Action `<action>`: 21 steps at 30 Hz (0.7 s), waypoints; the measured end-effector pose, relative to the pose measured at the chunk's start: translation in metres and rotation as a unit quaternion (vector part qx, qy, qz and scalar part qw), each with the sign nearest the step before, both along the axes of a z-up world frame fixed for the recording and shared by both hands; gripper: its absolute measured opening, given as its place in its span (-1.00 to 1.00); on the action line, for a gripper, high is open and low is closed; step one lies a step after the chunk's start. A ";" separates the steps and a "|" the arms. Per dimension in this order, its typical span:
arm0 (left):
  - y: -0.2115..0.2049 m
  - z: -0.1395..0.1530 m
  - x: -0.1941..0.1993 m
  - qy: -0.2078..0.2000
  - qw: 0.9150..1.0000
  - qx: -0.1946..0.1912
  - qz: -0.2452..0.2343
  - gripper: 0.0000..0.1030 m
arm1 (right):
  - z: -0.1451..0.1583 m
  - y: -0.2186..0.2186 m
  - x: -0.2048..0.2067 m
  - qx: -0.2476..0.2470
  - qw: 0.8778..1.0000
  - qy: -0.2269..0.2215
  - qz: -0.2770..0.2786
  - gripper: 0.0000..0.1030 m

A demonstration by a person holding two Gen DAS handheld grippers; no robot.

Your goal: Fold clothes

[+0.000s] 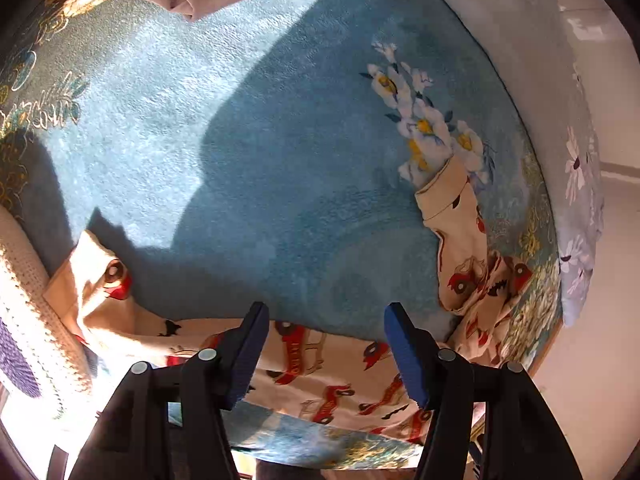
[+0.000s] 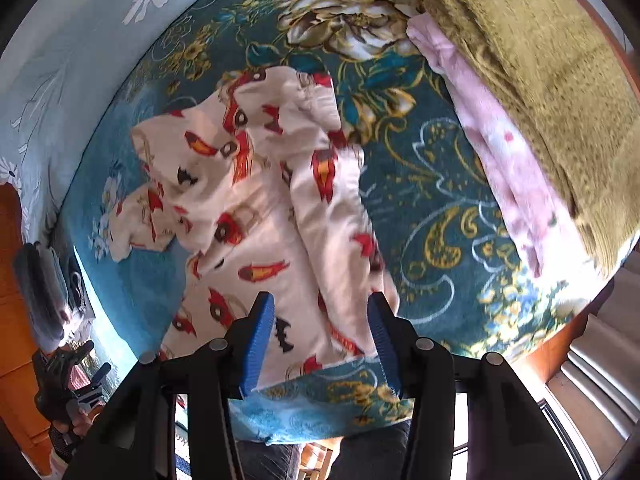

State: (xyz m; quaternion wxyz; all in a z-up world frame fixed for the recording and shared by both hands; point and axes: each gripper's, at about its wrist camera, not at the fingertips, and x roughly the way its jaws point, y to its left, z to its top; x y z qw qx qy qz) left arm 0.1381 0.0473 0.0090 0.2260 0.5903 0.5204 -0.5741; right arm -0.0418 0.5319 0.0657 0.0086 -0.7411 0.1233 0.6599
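Olive blanket (image 2: 532, 80) and pink fleece (image 2: 500, 160) flank garment (image 2: 256, 216); both tools gape, empty.

No readable text or labels anywhere, including the printed garment (image 2: 256, 208).

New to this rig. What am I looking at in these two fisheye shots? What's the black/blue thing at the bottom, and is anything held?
No robot arm here: a person holds a two-finger gripper in each hand, and each gripper carries a fisheye camera that looks forward along its fingers. The black arms with blue pads at the bottom of each picture are those fingers.

One picture comes from the left gripper, the other from the right gripper. Both stand open and hold nothing.

Under them lies a cream garment printed with red cars, spread crumpled on a teal flowered blanket. In the right view, a folded pink cloth and an olive towel lie at the blanket's right edge. The left gripper hovers at the garment's near edge.
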 end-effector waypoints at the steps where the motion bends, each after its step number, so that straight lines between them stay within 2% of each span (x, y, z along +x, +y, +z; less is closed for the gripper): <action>1: 0.003 -0.004 -0.012 -0.007 1.000 -0.001 0.005 0.26 | -0.007 0.003 -0.015 0.000 1.000 -0.002 -0.001 0.09; 4: 0.010 -0.017 -0.052 -0.021 1.000 -0.011 -0.002 0.27 | -0.033 0.010 -0.053 0.004 1.000 -0.014 -0.009 0.09; 7: 0.015 -0.028 -0.092 -0.046 0.997 -0.043 -0.045 0.28 | -0.057 0.011 -0.085 0.023 0.999 -0.015 -0.022 0.09; 11: 0.017 -0.039 -0.137 -0.064 0.987 -0.085 -0.116 0.28 | -0.081 0.012 -0.116 0.034 0.998 -0.010 -0.053 0.09; 15: 0.017 -0.050 -0.177 -0.057 0.974 -0.103 -0.194 0.33 | -0.101 0.016 -0.137 0.043 0.996 -0.014 -0.073 0.09; 19: 0.024 -0.064 -0.209 -0.051 0.954 -0.126 -0.267 0.41 | -0.120 0.017 -0.150 0.056 0.995 -0.022 -0.083 0.09; 21: 0.027 -0.074 -0.219 -0.054 0.947 -0.130 -0.289 0.42 | -0.128 0.017 -0.156 0.063 0.994 -0.026 -0.086 0.14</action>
